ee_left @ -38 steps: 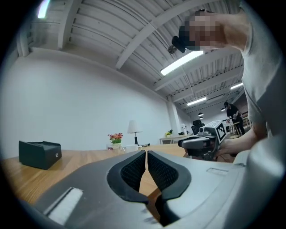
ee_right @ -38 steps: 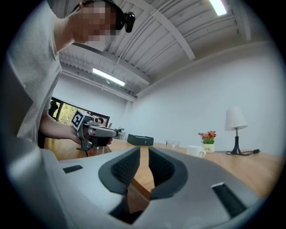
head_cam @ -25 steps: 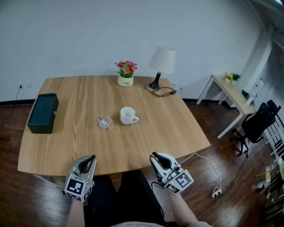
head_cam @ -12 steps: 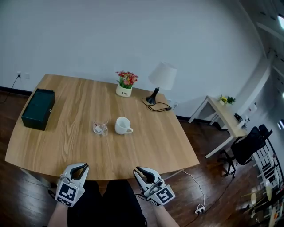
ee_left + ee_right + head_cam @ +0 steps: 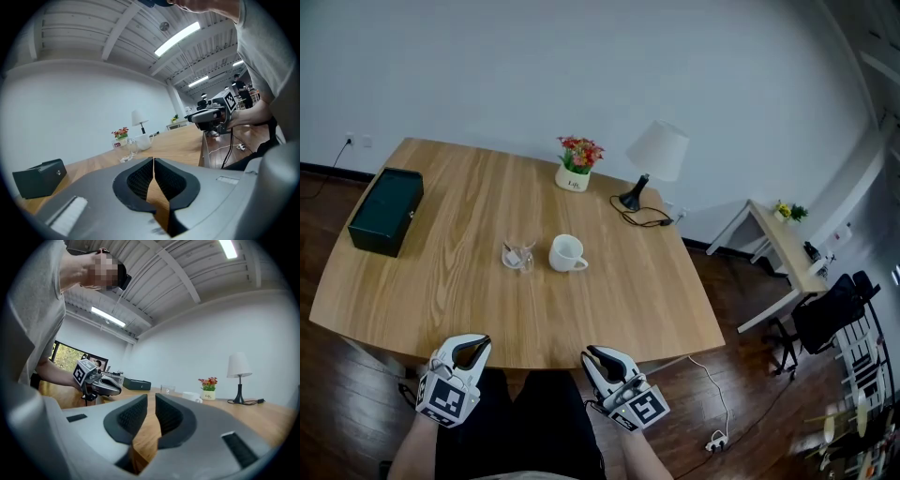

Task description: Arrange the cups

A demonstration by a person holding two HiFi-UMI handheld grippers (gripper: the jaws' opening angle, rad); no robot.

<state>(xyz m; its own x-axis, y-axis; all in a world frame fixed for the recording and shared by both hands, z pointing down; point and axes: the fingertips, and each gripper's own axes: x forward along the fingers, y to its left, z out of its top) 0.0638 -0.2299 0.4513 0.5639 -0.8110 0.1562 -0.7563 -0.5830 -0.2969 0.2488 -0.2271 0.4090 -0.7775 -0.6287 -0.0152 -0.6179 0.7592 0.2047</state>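
Here both tools sit at the near edge of the table, well apart from the cups. The left tool has its jaws pressed together on nothing. The right tool is likewise closed and empty. The white cup stands mid-table, with the glass cup just beside it.

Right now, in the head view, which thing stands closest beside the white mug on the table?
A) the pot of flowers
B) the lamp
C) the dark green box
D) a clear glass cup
D: the clear glass cup stands just left of the white mug near the middle of the wooden table, closer to the mug than anything else on it.
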